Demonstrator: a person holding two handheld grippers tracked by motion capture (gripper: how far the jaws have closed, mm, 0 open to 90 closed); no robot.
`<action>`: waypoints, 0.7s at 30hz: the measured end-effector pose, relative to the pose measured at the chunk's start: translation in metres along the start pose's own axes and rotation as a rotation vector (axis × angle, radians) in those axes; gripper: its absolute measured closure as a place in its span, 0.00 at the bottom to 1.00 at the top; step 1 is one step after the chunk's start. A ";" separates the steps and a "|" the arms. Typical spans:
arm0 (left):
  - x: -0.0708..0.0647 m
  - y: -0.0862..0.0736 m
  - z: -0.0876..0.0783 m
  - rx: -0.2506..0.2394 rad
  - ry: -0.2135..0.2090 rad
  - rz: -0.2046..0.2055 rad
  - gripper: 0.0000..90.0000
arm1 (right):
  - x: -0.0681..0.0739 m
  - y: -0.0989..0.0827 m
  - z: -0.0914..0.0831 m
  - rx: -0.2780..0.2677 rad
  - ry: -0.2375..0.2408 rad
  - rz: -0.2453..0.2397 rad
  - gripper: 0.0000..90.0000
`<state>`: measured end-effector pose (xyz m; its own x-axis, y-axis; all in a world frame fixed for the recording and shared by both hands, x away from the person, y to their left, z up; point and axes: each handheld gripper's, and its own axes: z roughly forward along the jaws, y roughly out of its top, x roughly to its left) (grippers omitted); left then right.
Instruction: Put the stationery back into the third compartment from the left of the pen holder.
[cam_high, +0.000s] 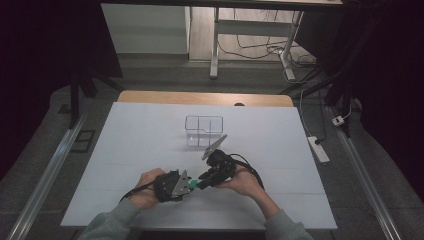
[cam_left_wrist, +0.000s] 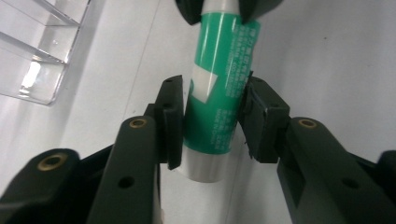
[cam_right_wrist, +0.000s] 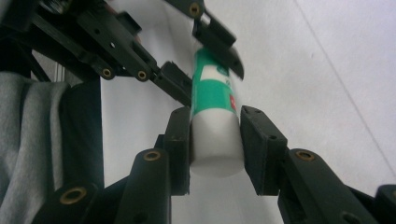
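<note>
Holding item: glue stick (cam_left_wrist: 215, 100), green body, white cap, slung level between both grippers just above the table (cam_high: 150, 130).

Right gripper (cam_right_wrist: 215, 140): jaws clamped on the white cap, pads pressing both sides.

Left gripper (cam_left_wrist: 212, 121): jaws set around the green body, pads touching or all but touching it; grip looks formed but not certainly firm.

Step in hand, as judged: uncapping, or a hand-over from one gripper to the other.

Next move calls for: firm left hold on the body, then a straight pull apart along the stick's axis, no bending.

Pose: both hands low at the near table edge, grippers nose to nose, pointing at each other.

Beyond the right gripper: clear box (cam_high: 204, 131), well apart.
</note>
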<state>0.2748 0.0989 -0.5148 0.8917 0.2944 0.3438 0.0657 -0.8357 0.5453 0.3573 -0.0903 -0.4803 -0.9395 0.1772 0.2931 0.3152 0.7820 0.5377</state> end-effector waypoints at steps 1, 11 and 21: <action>0.000 0.000 0.000 -0.005 -0.004 -0.006 0.71 | 0.000 0.000 -0.002 -0.018 -0.004 -0.013 0.71; 0.017 -0.011 -0.006 -0.049 0.005 -0.141 0.73 | -0.002 -0.006 -0.018 -0.238 -0.088 0.007 0.50; 0.033 -0.026 -0.012 -0.147 0.041 -0.314 0.73 | -0.006 -0.016 -0.031 -0.367 -0.207 0.042 0.41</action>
<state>0.2974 0.1360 -0.5079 0.8194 0.5471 0.1709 0.2659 -0.6270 0.7322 0.3620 -0.1224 -0.4667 -0.9202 0.3496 0.1762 0.3455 0.5135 0.7854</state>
